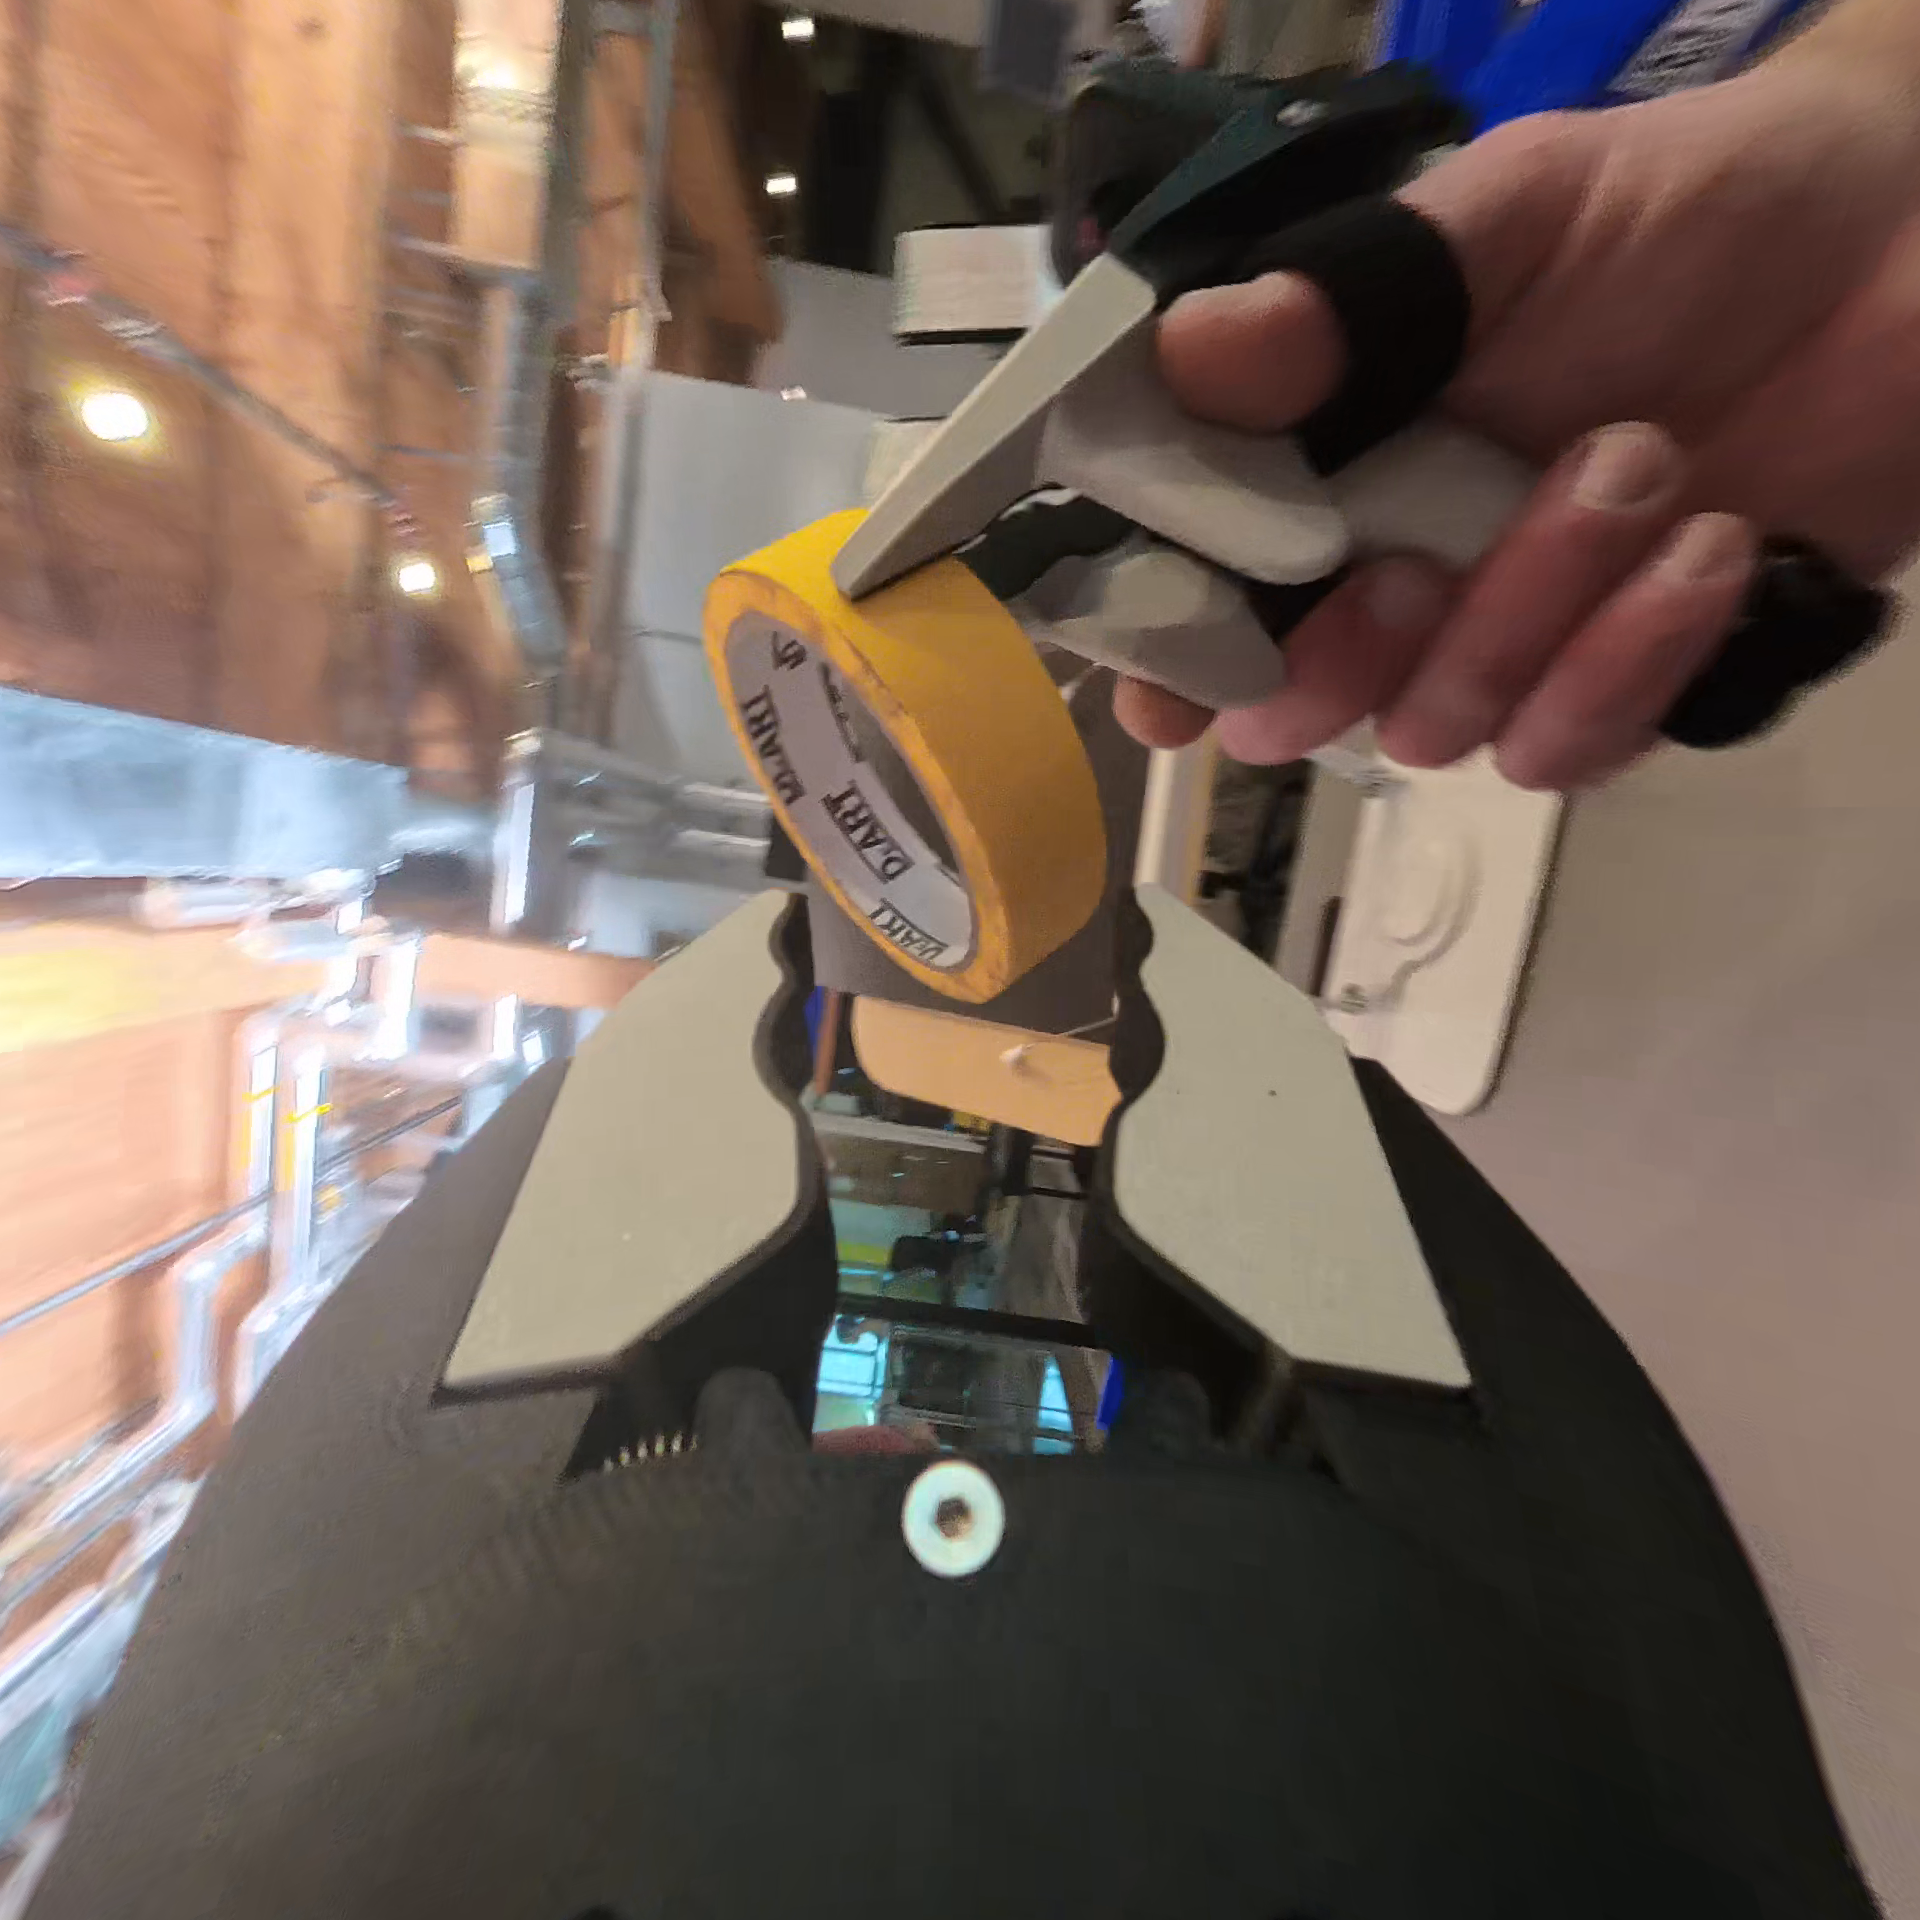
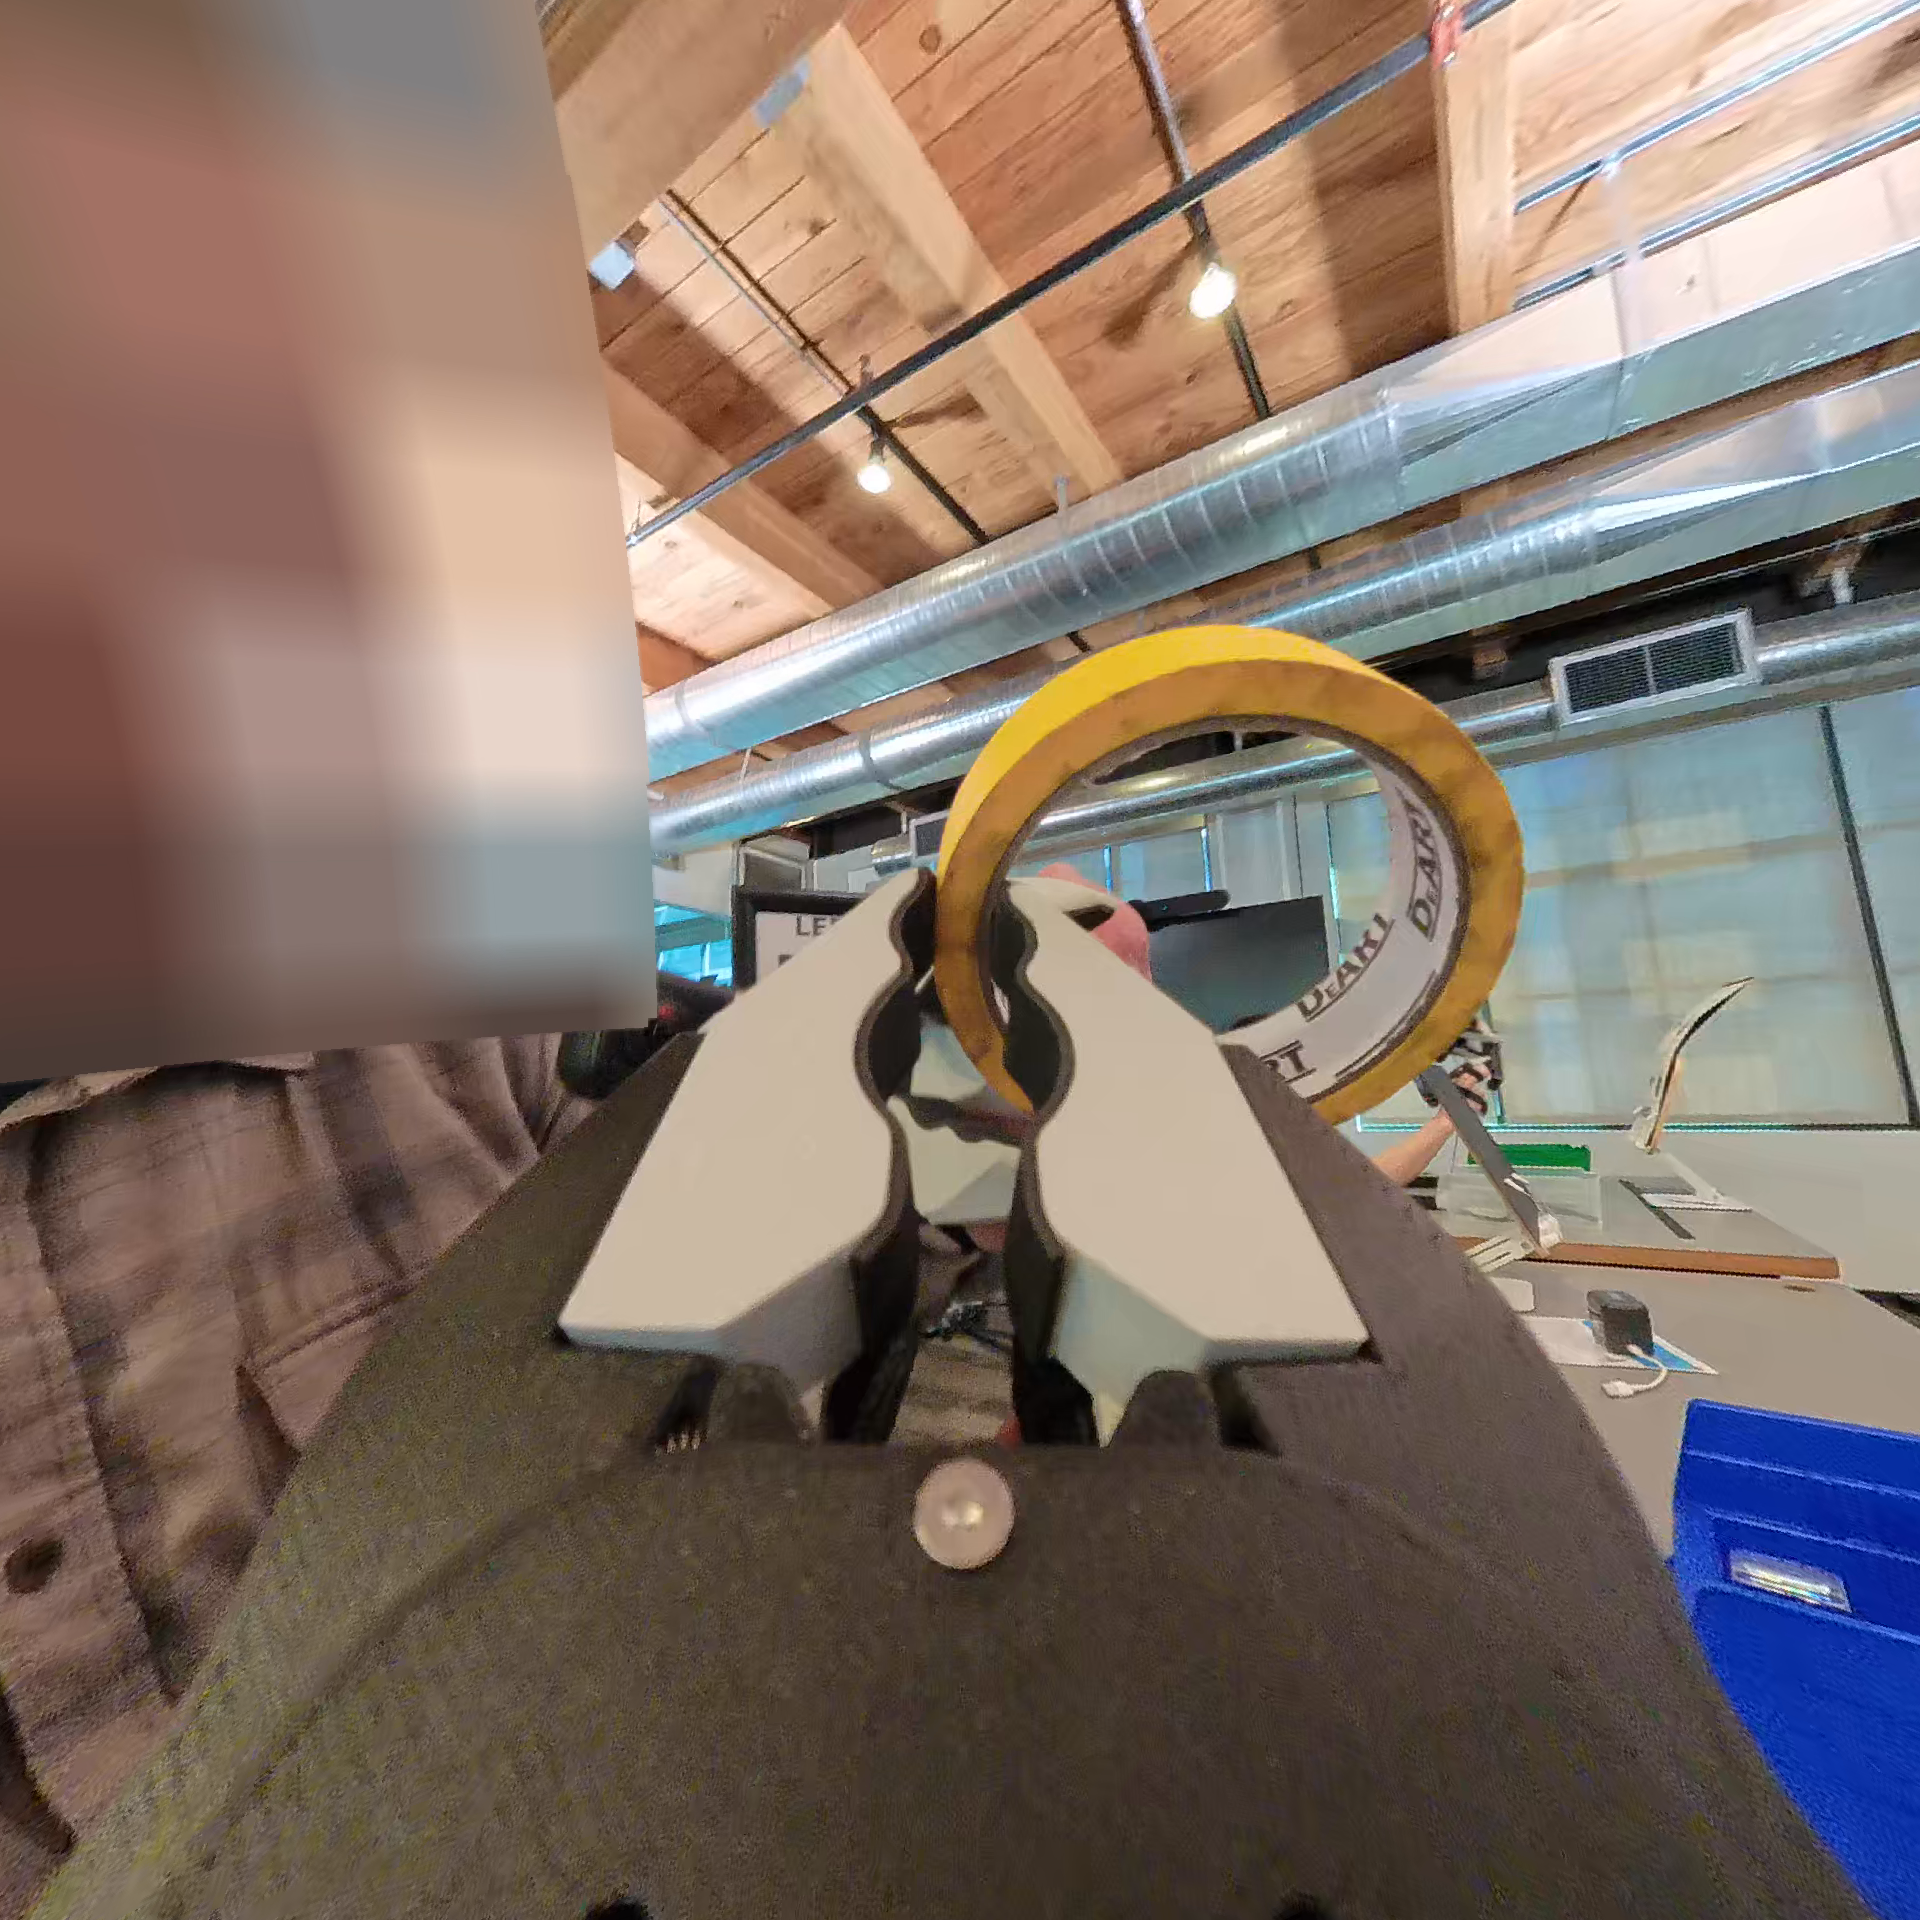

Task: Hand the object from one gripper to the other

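Observation:
A yellow tape roll point(image 1: 966, 717) with a white printed core is in the air. In the left wrist view the right gripper point(image 1: 935, 603), held by a hand point(image 1: 1662, 343), grips the roll's upper wall, with one finger outside and one inside the ring. My left gripper point(image 1: 961, 935) is open, and the roll's lower edge sits just above and between its fingertips, not clamped. In the right wrist view the right gripper point(image 2: 966, 914) is shut on the tape roll point(image 2: 1455, 790), pinching its near wall.
A blue bin point(image 2: 1808, 1662) is at the lower right, beside a grey table point(image 2: 1662, 1340) with small items. A person's grey shirt point(image 2: 208, 1299) fills the left. A white board point(image 1: 1444, 935) lies on the surface behind the roll.

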`<state>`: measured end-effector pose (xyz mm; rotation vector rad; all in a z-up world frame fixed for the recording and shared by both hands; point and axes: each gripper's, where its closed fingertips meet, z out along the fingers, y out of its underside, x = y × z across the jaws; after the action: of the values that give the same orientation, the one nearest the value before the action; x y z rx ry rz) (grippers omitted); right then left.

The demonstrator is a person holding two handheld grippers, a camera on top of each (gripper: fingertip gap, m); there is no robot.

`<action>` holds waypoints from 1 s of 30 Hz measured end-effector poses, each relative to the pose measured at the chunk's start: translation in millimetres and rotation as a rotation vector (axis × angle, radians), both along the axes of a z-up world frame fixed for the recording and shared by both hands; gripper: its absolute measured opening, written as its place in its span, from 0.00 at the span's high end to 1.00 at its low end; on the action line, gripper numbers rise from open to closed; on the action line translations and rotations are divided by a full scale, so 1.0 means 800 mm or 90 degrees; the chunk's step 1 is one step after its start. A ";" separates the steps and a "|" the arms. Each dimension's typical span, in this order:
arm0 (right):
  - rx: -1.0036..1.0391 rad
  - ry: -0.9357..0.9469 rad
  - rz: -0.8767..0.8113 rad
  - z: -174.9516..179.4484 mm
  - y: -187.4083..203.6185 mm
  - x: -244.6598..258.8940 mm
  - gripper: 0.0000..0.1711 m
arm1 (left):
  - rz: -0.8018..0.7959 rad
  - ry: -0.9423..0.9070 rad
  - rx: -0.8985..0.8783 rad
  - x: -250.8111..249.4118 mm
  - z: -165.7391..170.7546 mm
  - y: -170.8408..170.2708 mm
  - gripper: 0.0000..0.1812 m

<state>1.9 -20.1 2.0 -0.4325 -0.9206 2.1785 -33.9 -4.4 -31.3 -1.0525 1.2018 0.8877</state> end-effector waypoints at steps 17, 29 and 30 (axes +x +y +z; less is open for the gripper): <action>-0.058 0.021 -0.006 0.008 -0.004 -0.004 0.95 | 0.041 -0.066 0.225 -0.002 0.014 0.019 0.84; 0.024 -0.022 -0.101 0.000 0.027 0.002 0.79 | 0.014 -0.038 0.143 -0.024 0.025 0.014 0.84; 0.062 -0.043 -0.151 -0.007 0.035 0.000 0.78 | -0.002 -0.029 0.114 -0.025 0.025 0.012 0.84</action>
<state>1.5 8.1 -3.5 -0.5415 -0.9566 1.9070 -54.3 5.4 -11.5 -0.9218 1.0650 0.9455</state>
